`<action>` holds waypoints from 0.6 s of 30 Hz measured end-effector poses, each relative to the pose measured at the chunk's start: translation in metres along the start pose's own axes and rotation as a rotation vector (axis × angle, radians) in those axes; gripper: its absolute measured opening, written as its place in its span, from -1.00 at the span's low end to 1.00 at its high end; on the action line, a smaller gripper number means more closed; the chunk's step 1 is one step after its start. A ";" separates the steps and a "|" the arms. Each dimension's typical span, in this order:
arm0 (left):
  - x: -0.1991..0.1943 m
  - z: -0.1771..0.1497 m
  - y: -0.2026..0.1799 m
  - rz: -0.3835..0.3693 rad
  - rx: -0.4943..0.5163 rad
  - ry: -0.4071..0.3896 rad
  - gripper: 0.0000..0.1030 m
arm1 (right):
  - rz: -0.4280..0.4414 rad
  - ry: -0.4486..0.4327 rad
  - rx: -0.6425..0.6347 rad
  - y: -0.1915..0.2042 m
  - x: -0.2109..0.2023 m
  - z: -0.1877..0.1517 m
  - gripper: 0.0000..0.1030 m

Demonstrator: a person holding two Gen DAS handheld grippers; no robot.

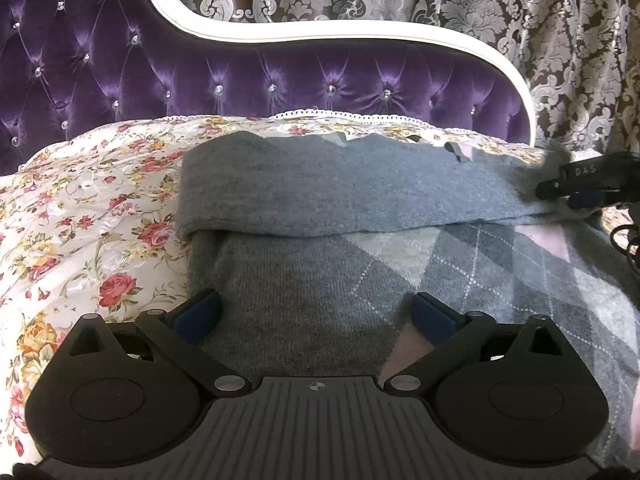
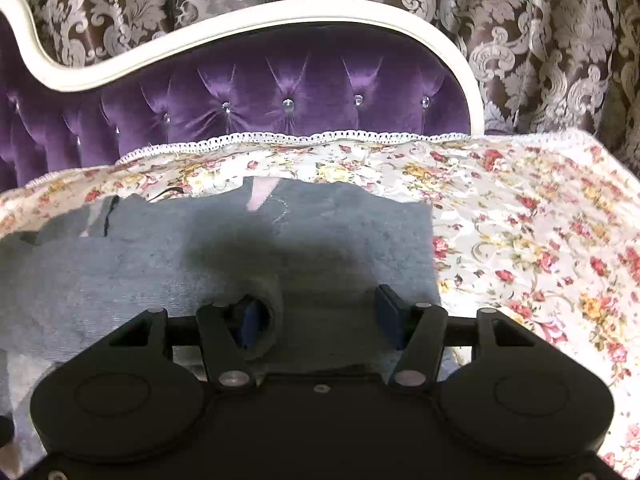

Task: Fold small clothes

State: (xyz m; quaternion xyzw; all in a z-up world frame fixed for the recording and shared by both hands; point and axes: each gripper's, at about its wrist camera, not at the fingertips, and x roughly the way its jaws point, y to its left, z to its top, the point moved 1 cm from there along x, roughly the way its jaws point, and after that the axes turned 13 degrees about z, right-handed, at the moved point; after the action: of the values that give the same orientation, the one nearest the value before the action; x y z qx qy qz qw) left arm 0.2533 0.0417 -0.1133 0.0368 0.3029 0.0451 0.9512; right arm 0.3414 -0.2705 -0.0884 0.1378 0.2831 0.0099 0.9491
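Note:
A grey sweater (image 1: 480, 272) with a pale argyle pattern lies flat on the floral bedspread (image 1: 88, 216). One plain grey sleeve (image 1: 320, 192) is folded across its upper part. My left gripper (image 1: 316, 312) hovers open over the sweater's lower left, with nothing between its blue pads. My right gripper (image 1: 576, 190) shows at the sleeve's right end. In the right wrist view the right gripper (image 2: 320, 316) stands open over the sweater (image 2: 140, 264). The ribbed cuff (image 2: 272, 308) curls around its left finger, and the right pad is free.
A purple tufted headboard (image 1: 280, 80) with a white frame rises behind the bed, with patterned curtains (image 1: 560, 60) beyond it. Bare floral bedspread (image 2: 540, 240) lies to the right of the sweater and to its left in the left wrist view.

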 end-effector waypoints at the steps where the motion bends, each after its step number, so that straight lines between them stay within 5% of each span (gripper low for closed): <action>1: 0.000 0.000 0.000 0.000 -0.001 0.000 1.00 | 0.019 0.001 0.013 -0.003 -0.002 0.000 0.21; 5: 0.000 0.000 0.000 0.002 0.000 -0.001 1.00 | 0.019 -0.006 0.083 -0.016 -0.001 0.003 0.22; 9: -0.001 0.000 -0.001 0.003 -0.001 -0.001 1.00 | 0.111 -0.006 0.124 -0.024 0.003 0.005 0.21; 11: -0.001 0.000 0.000 0.003 0.000 -0.001 1.00 | 0.158 0.005 0.138 -0.027 0.004 0.004 0.08; 14: -0.001 0.000 0.000 0.003 0.000 -0.002 1.00 | 0.230 0.007 0.156 -0.029 0.005 0.003 -0.53; 18: -0.001 0.000 0.000 0.003 0.000 -0.002 1.00 | 0.218 -0.039 0.067 -0.019 -0.005 0.008 -0.65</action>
State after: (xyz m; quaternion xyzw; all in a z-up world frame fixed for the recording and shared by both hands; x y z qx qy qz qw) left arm 0.2528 0.0413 -0.1128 0.0373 0.3019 0.0465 0.9515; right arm 0.3400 -0.2910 -0.0843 0.1997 0.2478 0.1010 0.9426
